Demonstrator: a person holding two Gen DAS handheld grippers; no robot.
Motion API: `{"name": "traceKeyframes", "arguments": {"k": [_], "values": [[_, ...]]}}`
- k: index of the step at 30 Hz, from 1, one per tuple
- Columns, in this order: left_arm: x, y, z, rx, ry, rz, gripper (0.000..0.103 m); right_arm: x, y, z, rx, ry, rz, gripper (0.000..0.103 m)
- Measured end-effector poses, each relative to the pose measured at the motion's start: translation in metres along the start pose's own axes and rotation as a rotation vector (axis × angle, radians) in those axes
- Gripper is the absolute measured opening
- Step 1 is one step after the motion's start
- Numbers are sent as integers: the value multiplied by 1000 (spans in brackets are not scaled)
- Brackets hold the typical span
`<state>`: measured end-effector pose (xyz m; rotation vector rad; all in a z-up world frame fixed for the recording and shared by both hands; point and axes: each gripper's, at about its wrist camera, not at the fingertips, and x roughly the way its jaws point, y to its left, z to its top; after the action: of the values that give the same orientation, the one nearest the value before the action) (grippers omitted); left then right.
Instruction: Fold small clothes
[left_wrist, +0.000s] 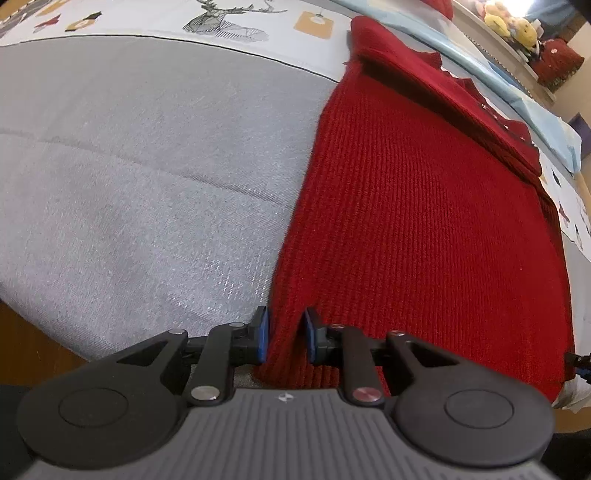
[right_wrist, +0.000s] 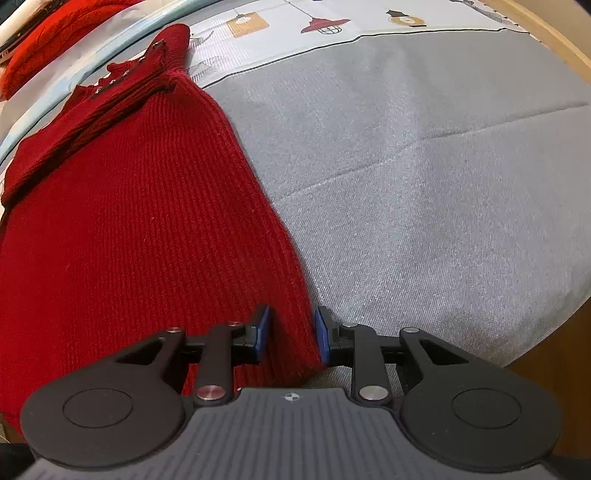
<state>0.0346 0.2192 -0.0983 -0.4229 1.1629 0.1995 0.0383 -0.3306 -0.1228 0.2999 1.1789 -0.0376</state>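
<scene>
Grey cloth (left_wrist: 129, 177) covered most of the work surface, creased in shallow lines and edged at the far side by a pale printed border (left_wrist: 236, 26) with a geometric deer and small lamp and tag motifs. Bare wood (right_wrist: 554, 376) showed past the cloth's near edge in the right wrist view.

On the cloth lay the red knit sweater (left_wrist: 424, 221), spread flat with its ribbing running away from the cameras. It filled the right half of the left wrist view and the left half of the right wrist view, so it sat between the two tools. A darker red sleeve (left_wrist: 461, 96) was folded across its far end, with a few tiny pale studs along it. Its near hem reached the cloth's near edge.

The left gripper (left_wrist: 286, 338) stood at the sweater's left near corner. Its blue pads (left_wrist: 263, 336) were narrowly apart with a raised fold of red knit pinched up between them, the fabric touching both pads.

The right gripper (right_wrist: 291, 334) stood at the sweater's right near corner. Its pads (right_wrist: 262, 332) also had a strip of the knit edge between them and touching them, bunched slightly upward.

Beyond the border, yellow plush toys (left_wrist: 513, 26) sat on a shelf, blurred, and more red fabric (right_wrist: 48, 40) lay past the border.
</scene>
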Motion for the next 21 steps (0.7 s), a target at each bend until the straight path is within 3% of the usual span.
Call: {"name": "traceKeyframes", "arguments": {"k": [4,6,8,18,21], "values": [[3,-3,1,26,1,3,22,0,5,-1,-27,7,10,27],[2,-6,1,42,-6,3,18,0,7,-1,-28,6,30,19],[0,-5,0,34,-15,-1,17,-3,6,0,-19,-3,50,17],[4,-10,-6,96,-5,18,19,1,12,-3,-60,19,25,24],[-1,-12,-6,109,-44,40,12,-3,10,-2,-42,9,36,14]]}}
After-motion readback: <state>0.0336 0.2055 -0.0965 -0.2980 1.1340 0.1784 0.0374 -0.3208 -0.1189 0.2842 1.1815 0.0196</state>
